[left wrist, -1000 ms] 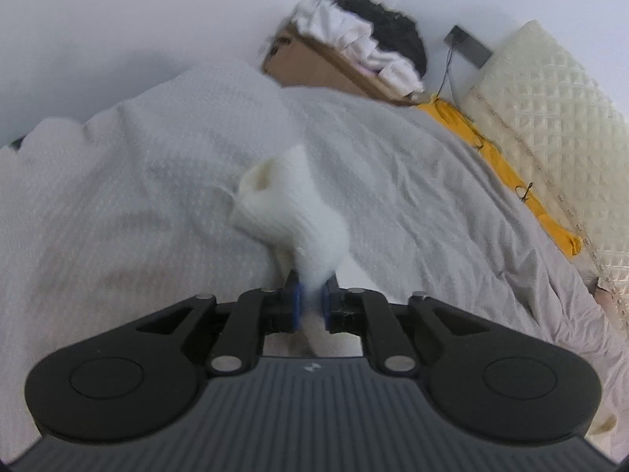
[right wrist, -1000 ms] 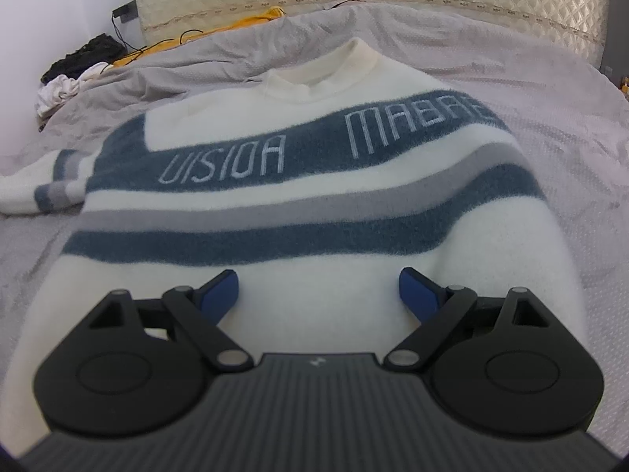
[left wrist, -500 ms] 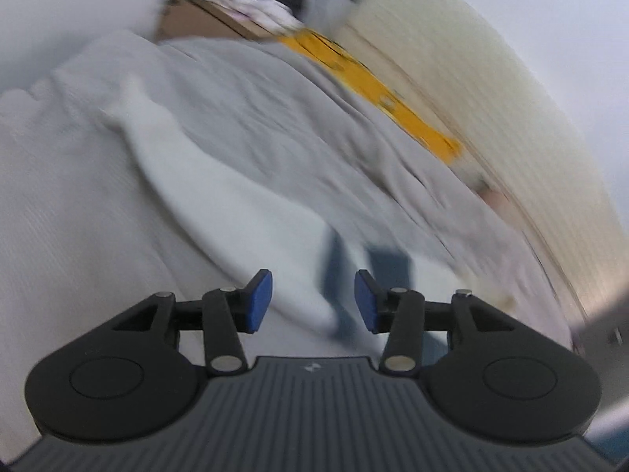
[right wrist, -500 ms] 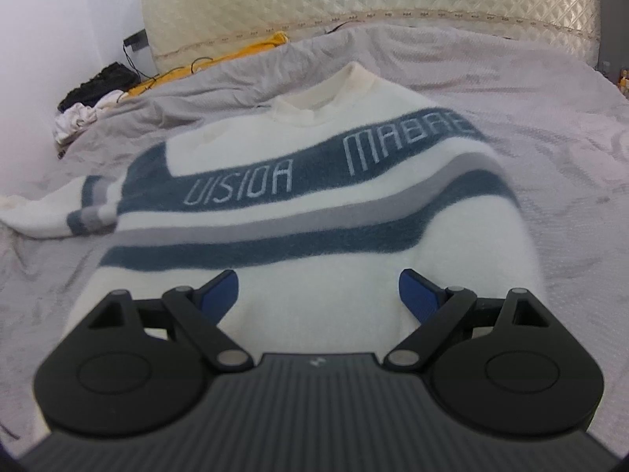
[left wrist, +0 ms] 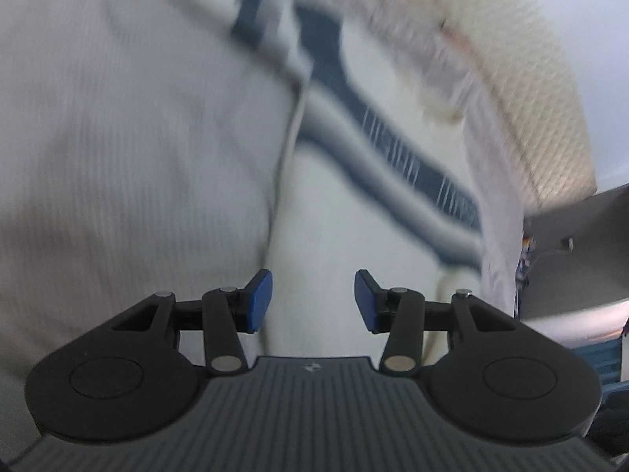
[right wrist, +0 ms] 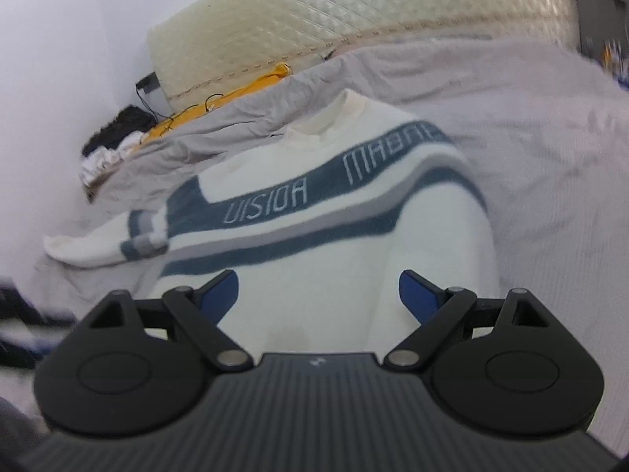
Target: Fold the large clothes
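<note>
A cream sweater (right wrist: 314, 244) with dark blue and grey stripes and white lettering lies flat, front up, on the grey bed cover (right wrist: 550, 157). Its collar (right wrist: 330, 126) points toward the headboard, and its left sleeve (right wrist: 98, 247) lies stretched out to the left. My right gripper (right wrist: 318, 295) hovers open over the lower body of the sweater with nothing between its pads. In the blurred left wrist view, my left gripper (left wrist: 313, 301) is open above the sweater (left wrist: 354, 196) near its side edge. It holds nothing.
A quilted cream headboard (right wrist: 354, 11) runs along the far side of the bed. A yellow cloth (right wrist: 255, 82) and cables lie by it. A box with piled clothes (right wrist: 114, 145) stands at the far left. Grey furniture (left wrist: 582, 244) stands beside the bed.
My left gripper let go of the sleeve cuff, opened and swung across to the sweater's body. The sleeve now lies flat. My right gripper drew back slightly and stayed open.
</note>
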Motion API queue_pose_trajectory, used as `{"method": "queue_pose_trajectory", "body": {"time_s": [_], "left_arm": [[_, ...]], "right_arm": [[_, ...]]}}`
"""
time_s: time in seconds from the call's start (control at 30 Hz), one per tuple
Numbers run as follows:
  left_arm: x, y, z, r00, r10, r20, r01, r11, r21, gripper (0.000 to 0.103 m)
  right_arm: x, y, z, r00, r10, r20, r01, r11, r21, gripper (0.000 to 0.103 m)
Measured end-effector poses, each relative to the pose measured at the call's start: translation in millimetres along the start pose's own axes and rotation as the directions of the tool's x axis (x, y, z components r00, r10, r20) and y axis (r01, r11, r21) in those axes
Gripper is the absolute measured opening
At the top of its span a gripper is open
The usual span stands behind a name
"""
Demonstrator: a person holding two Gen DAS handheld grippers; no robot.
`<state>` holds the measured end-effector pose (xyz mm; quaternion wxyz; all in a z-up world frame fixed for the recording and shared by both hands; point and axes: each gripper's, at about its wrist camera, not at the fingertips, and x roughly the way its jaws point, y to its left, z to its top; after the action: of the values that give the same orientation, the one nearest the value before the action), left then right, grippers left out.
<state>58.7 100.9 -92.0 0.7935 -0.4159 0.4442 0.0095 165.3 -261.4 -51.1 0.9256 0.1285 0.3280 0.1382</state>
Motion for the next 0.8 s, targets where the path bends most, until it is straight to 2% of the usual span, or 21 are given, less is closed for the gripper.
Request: {"method": "queue_pose_trajectory", "body": {"time_s": [0.13, 0.3, 0.37, 0.47, 0.53, 0.57, 0.67, 0.8], "left_arm": [[24.3, 6.0, -26.6, 0.997, 0.051, -0.056, -0.051, 0.999, 0.014, 0.052], [43.1, -2.5, -43.9, 0.996, 0.058, -0.072, -0.054, 0.997, 0.062, 0.052], [47.5, -1.6, -51.4, 0.995, 0.047, -0.092, -0.044, 0.998, 0.037, 0.052], [58.9, 3.7, -55.3, 0.987, 0.001, -0.161, -0.008, 0.999, -0.044, 0.052], [68.1, 4.5, -61.9, 0.985, 0.01, -0.174, -0.016, 0.999, -0.03, 0.052], [71.1, 4.3, -65.7, 0.985, 0.012, -0.174, -0.018, 0.999, -0.031, 0.049], [73.9, -3.2, -70.2, 0.986, 0.017, -0.165, -0.017, 1.0, 0.001, 0.024], [49.6, -24.5, -63.9, 0.991, 0.01, -0.132, 0.001, 0.997, 0.082, 0.017]], "right_arm": [[-7.4, -8.0, -4.6, 1.0, -0.002, -0.009, 0.003, 0.999, 0.051, 0.09], [0.4, -13.8, -3.3, 1.0, -0.006, -0.018, 0.008, 0.995, 0.102, 0.09], [4.5, -17.0, -3.8, 1.0, -0.009, -0.028, 0.012, 0.993, 0.117, 0.09], [8.8, -21.8, -5.9, 0.999, -0.01, -0.042, 0.016, 0.99, 0.138, 0.09], [10.4, -22.2, -6.3, 0.999, -0.008, -0.046, 0.015, 0.989, 0.148, 0.09], [10.9, -22.1, -6.3, 0.999, -0.007, -0.047, 0.014, 0.988, 0.152, 0.09], [10.5, -22.6, -5.3, 0.999, -0.004, -0.043, 0.011, 0.988, 0.155, 0.09], [8.9, -25.3, -5.0, 0.999, -0.006, -0.041, 0.012, 0.988, 0.155, 0.09]]}}
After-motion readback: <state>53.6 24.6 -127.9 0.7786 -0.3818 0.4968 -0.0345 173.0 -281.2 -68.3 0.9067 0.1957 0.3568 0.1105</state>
